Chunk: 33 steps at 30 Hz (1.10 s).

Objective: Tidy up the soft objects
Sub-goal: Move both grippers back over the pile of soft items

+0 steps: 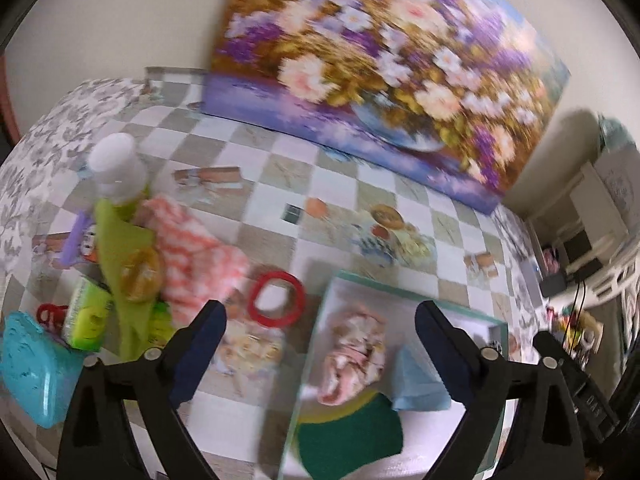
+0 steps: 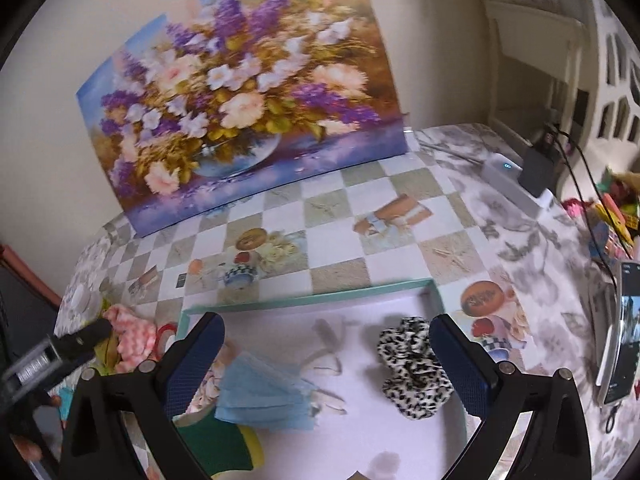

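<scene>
A white tray with a teal rim (image 1: 404,286) (image 2: 308,300) holds a pink floral cloth (image 1: 354,356), a blue face mask (image 1: 416,386) (image 2: 264,398), a green and yellow sponge (image 1: 348,436) (image 2: 218,440) and a leopard scrunchie (image 2: 412,372). My left gripper (image 1: 320,344) is open and empty above the tray's left edge. My right gripper (image 2: 326,364) is open and empty above the tray, between mask and scrunchie. An orange-white fuzzy cloth (image 1: 196,252) (image 2: 130,340) and a green cloth (image 1: 124,256) lie on the table left of the tray.
A red ring (image 1: 276,300), a white-capped bottle (image 1: 116,168), a green box (image 1: 86,318), a teal case (image 1: 30,368) and a purple item (image 1: 74,240) clutter the left. A flower painting (image 2: 240,100) leans on the back wall. A phone (image 2: 620,332) and charger (image 2: 538,168) lie right.
</scene>
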Tool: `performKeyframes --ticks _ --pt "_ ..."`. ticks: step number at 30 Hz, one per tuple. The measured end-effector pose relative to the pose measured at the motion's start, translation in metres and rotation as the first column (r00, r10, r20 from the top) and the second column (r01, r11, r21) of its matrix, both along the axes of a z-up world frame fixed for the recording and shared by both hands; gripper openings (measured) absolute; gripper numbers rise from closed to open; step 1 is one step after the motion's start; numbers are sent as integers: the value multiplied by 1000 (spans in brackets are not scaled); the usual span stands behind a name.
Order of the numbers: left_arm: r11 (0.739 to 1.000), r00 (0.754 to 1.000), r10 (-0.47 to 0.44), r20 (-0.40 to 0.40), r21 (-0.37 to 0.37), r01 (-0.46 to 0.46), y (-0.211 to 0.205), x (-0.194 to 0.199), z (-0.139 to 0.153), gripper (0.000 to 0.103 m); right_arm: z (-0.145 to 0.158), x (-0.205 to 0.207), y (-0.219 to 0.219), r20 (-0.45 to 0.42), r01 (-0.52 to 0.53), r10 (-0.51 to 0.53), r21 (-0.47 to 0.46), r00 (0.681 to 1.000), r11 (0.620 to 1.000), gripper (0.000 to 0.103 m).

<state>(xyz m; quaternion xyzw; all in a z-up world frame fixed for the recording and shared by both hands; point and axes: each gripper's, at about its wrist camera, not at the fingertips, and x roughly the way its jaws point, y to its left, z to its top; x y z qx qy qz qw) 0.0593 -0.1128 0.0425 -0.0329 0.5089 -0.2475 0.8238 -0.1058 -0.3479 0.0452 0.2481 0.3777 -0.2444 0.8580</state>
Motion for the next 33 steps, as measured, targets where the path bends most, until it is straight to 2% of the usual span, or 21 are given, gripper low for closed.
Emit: performKeyframes --ticks 2,9,16,20,27,33 --pt "1000 1000 28 7 -2 -28 14 7 3 97 1 8 9 -5 -21 21 -12 1000 1000 103" --pt "989 988 131 78 64 -136 74 36 15 98 4 46 55 -7 -122 122 -79 993 989 103" --pt "963 964 255 76 63 -260 140 63 13 98 0 84 102 21 -191 193 -70 981 979 103" --pt "947 949 306 77 72 -312 165 73 10 98 -5 104 128 4 -242 243 -76 970 967 103" --pt "941 944 328 36 77 -330 182 86 -4 98 -15 132 170 -16 -345 344 -71 939 936 103" --pt "953 961 276 0 132 -273 173 90 -18 98 -24 152 200 -31 -416 415 -64 909 907 103"
